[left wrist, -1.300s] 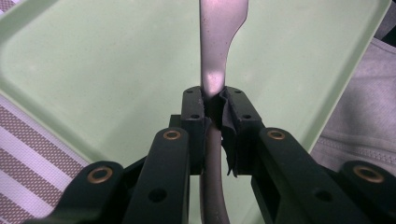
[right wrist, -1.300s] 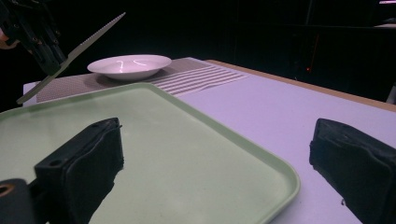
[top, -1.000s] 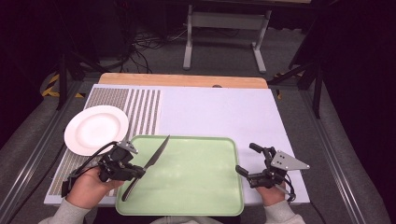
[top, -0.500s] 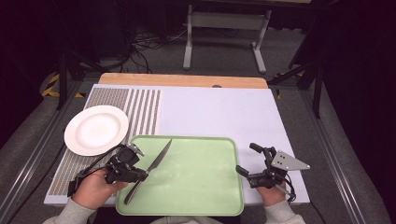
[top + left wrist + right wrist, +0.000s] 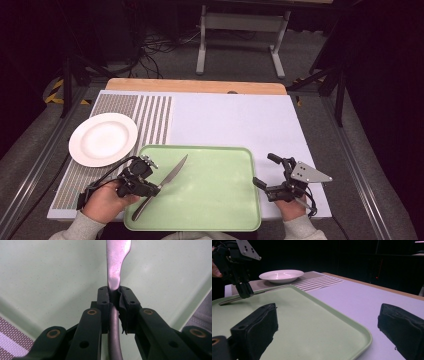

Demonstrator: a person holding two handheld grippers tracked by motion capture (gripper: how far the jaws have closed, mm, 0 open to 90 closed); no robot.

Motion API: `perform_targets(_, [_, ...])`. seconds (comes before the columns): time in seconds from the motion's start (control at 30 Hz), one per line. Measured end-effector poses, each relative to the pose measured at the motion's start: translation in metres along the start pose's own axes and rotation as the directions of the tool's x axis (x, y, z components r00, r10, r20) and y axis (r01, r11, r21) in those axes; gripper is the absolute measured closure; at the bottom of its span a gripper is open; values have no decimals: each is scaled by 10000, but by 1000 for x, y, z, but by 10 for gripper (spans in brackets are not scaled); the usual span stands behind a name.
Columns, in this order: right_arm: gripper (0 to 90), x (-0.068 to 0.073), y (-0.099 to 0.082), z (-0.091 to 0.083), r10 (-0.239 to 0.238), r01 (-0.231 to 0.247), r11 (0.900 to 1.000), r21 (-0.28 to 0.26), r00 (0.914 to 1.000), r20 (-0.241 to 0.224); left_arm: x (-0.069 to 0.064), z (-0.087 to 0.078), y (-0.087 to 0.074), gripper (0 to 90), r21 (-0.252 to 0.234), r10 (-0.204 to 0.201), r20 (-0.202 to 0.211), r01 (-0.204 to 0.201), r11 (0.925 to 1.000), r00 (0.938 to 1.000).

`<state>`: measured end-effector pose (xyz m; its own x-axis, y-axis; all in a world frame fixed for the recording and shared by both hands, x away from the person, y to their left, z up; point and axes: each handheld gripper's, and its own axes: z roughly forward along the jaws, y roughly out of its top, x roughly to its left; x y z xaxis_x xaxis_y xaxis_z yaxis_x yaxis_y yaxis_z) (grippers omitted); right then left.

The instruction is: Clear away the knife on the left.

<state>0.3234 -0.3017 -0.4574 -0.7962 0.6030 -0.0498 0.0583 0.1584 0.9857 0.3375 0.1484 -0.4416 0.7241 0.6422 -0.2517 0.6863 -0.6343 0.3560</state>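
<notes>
Two grippers are in my hands, and they stand in quite different states. My left gripper (image 5: 155, 189) has its jaws drawn in narrow and clamped on a knife (image 5: 162, 186), gripping it where the dark handle meets the blade. In the left gripper view the two black pads press against the knife (image 5: 115, 270) from either side, with the handle running down between the jaws toward the camera and the bright blade running up and away over the pale green of the tray (image 5: 50, 277). From the high view the knife lies slantwise over the left part of the green tray (image 5: 210, 200), its tip pointing up and to the right and its handle end near the tray's near left corner. In the right gripper view the knife (image 5: 249, 295) sits low and nearly level over the tray (image 5: 317, 322) surface under my left gripper (image 5: 245, 293); I cannot tell whether the handle end touches the tray.

My right gripper (image 5: 264, 172) has its jaws spread wide with nothing between them. It sits just off the tray's right edge, over the white table mat (image 5: 240, 120), and its jaws point leftward across the tray. In the right gripper view the two black jaws stand far apart, framing the tray's corner and the mat (image 5: 367, 307).

A white plate (image 5: 103, 139) rests on the striped placemat (image 5: 150, 120) beyond the tray's left corner, apart from both grippers.
</notes>
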Motion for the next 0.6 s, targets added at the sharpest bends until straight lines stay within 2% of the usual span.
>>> perform_targets(0.6, [31, 0, 0, 0, -7, 7, 10000, -9, 10000, 2, 2, 12, 2, 796, 440, -209, -61, 212, 9988, 9998])
